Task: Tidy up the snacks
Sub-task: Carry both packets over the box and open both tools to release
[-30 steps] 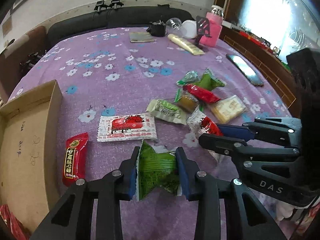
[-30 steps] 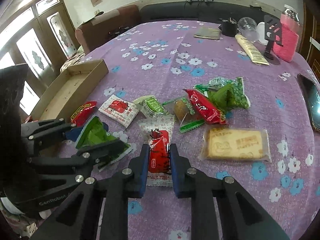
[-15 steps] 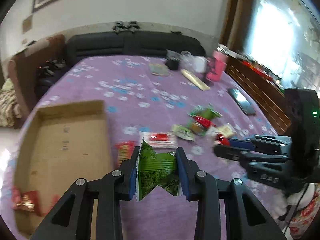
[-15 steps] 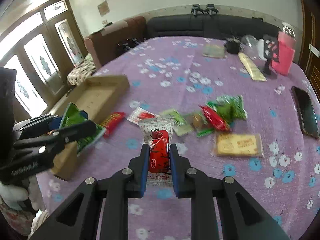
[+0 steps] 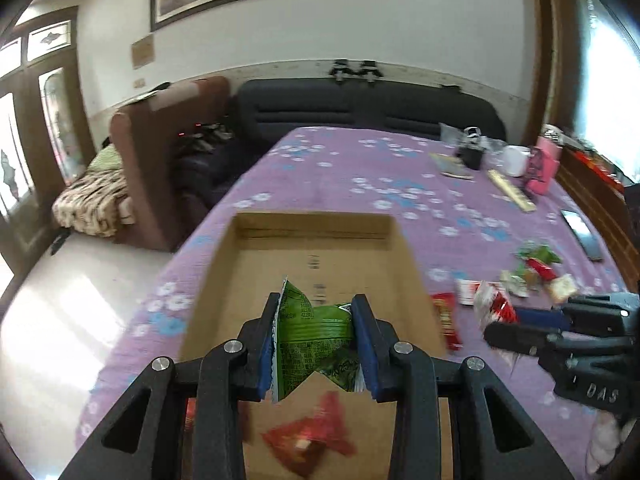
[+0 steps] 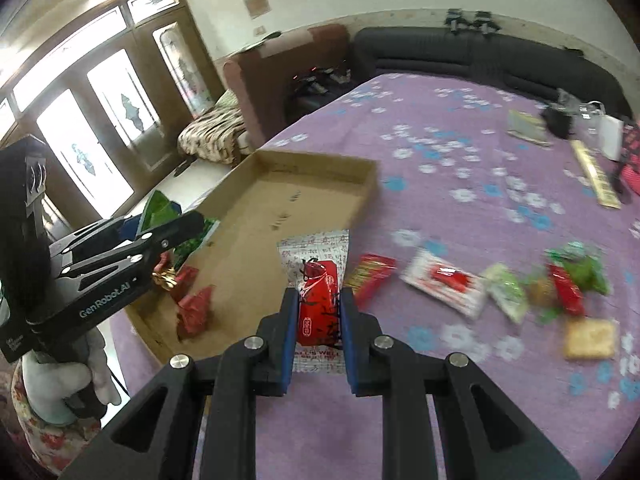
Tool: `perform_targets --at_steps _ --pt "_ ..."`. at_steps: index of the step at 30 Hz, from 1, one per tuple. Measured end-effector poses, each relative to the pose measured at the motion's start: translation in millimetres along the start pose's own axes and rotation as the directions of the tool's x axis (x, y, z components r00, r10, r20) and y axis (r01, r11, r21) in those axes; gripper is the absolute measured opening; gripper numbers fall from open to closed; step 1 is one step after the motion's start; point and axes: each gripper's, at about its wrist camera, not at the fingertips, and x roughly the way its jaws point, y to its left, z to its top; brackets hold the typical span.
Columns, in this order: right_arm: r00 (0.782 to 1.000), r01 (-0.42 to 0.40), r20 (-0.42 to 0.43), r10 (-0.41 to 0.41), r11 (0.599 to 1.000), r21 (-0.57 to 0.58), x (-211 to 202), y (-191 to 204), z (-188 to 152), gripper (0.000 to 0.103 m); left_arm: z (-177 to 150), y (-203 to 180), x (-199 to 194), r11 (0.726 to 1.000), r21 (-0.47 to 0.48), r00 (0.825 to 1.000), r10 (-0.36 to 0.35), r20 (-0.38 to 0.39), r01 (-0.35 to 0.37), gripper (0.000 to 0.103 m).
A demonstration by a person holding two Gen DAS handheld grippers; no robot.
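The left gripper [image 5: 316, 344] has its jaws clenched on a green packet [image 5: 316, 340], crumpled, with fine white print too small to read; it hangs over the near end of the cardboard box [image 5: 404, 256]. On the side of the left gripper, seen from the right wrist, "GenRobot.AI" is printed. The right gripper [image 6: 319, 332] has its jaws clenched on a red-and-white packet [image 6: 318, 280]: a clear wrapper covered in small characters around a red bar, with "WELL" partly legible at the lower edge. It hangs above the counter [image 6: 460, 184], just off the box's right wall. The right gripper's body, seen from the left wrist, reads "DAS". The box sits by the counter's left edge; red wrapped sweets [image 6: 194, 312] lie in its near end, one with a gold twist. Just right of the box on the purple flowered cloth lies a red stick packet [image 6: 372, 272], then a white packet with a red picture [image 6: 444, 284], a pale green packet [image 6: 506, 290], a heap of red and green packets [image 6: 572, 276] and a cracker pack [image 6: 590, 338]; their writing is blurred. Toward the far right corner stand a white mug [image 5: 516, 160] and a pink bottle [image 5: 542, 170], with a phone [image 5: 582, 234] along the right edge.
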Motion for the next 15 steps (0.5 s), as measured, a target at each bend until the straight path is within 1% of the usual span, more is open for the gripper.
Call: perform_targets --at_steps 3,8,11,15 --pt "0.999 -0.019 -0.033 0.019 1.000 -0.009 24.7 18.5 5.7 0.019 -2.1 15.4 10.9 0.999 -0.006 0.999 0.032 -0.012 -0.032 0.037" --pt "0.997 -0.017 -0.082 0.014 0.999 -0.039 58.5 38.2 11.9 0.019 -4.6 31.9 31.6 0.999 -0.017 0.998 0.046 -0.043 -0.047 0.037" --pt "0.994 -0.005 -0.108 0.001 0.999 -0.043 76.8 42.0 12.4 0.019 -5.6 40.5 41.4 0.999 -0.023 0.997 0.048 -0.064 -0.049 0.037" --pt "0.990 -0.011 -0.141 0.008 1.000 -0.025 94.0 40.3 13.3 0.020 -6.8 46.3 51.9 0.998 -0.035 0.995 0.052 -0.087 -0.055 0.038"
